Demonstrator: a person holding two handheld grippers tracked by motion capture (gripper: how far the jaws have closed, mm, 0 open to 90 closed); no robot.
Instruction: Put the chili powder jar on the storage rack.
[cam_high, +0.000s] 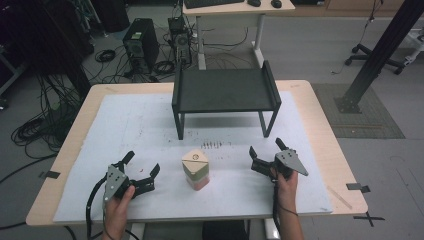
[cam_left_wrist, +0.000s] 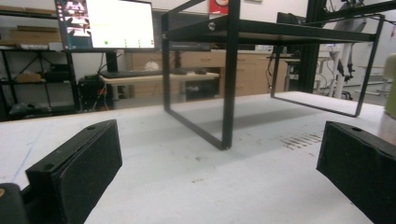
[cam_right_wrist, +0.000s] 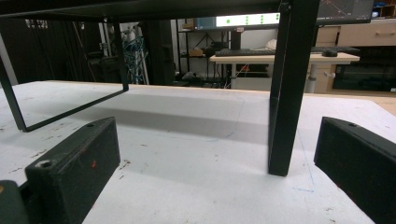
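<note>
A small three-sided stack of blocks (cam_high: 195, 169), tan on top, green in the middle and pink at the bottom, stands on the white mat (cam_high: 150, 125) near the front centre. My left gripper (cam_high: 142, 162) rests open to its left, nothing between its jaws. My right gripper (cam_high: 266, 148) rests open to its right, also empty. A black metal shelf stand (cam_high: 225, 90) sits at the back of the mat; its front leg (cam_left_wrist: 229, 93) rises ahead in the left gripper view, and another leg (cam_right_wrist: 284, 93) stands close in the right gripper view. A pale green edge of the stack (cam_left_wrist: 390, 84) shows at far right.
The mat covers a wooden table (cam_high: 320, 130). Small dark marks (cam_high: 212, 145) dot the mat before the stand. Beyond the table are a desk (cam_high: 235, 10), a computer tower (cam_high: 140, 45), floor cables and a black post (cam_high: 380, 50) at right.
</note>
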